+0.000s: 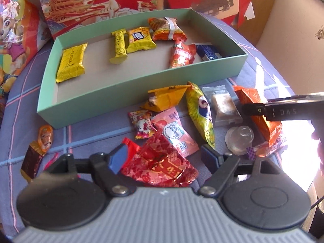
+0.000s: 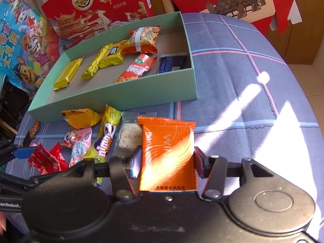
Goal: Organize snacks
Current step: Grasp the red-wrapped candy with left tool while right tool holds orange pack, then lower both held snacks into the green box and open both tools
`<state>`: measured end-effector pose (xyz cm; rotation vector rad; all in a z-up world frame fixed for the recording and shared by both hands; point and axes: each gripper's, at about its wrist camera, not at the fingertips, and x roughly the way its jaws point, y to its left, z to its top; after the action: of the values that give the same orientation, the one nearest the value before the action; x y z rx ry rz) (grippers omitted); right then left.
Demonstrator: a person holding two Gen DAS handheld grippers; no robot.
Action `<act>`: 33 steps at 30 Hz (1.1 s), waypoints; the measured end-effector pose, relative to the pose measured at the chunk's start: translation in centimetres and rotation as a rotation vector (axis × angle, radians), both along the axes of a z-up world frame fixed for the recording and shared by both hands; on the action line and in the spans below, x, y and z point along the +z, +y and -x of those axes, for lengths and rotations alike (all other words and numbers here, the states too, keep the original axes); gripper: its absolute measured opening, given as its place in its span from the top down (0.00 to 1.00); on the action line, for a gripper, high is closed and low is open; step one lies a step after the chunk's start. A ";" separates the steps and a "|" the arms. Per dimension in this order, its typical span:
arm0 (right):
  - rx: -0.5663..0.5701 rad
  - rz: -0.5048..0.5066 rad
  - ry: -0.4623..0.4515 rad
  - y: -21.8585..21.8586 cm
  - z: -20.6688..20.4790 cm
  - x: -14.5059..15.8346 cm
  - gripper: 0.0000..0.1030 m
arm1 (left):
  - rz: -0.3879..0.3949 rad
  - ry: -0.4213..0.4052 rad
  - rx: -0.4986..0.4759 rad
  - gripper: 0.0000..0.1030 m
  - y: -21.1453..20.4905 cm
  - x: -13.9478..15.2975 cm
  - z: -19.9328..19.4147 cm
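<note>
Clearly the right gripper (image 2: 167, 160) has its jaws closed against both edges of the orange packet (image 2: 167, 151), held just in front of the green box (image 2: 121, 99), presumably to carry it inside. Six snacks already lie in that box: three yellow, two orange-red, one dark blue. The left gripper (image 1: 162, 158) hangs wide and empty over the red foil wrapper (image 1: 160, 162) in front of the box.

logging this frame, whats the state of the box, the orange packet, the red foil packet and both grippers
green box: open, lidless, six snacks inside
orange packet: between the right gripper's fingers, beside the box
red foil packet: crumpled, on the cloth
left gripper: open over the red foil packet
right gripper: shut on orange packet
</note>
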<state>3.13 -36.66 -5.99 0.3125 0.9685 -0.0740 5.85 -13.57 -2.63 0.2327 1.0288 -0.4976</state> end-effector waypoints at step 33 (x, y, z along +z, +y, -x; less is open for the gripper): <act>-0.050 -0.032 -0.016 0.3 1.6 1.2 0.50 | 0.088 0.062 -0.072 0.85 -2.5 -1.8 1.2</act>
<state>1.52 -36.38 -4.74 0.3664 0.9471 -0.1021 4.69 -16.09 -4.38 0.1771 1.0593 -0.6172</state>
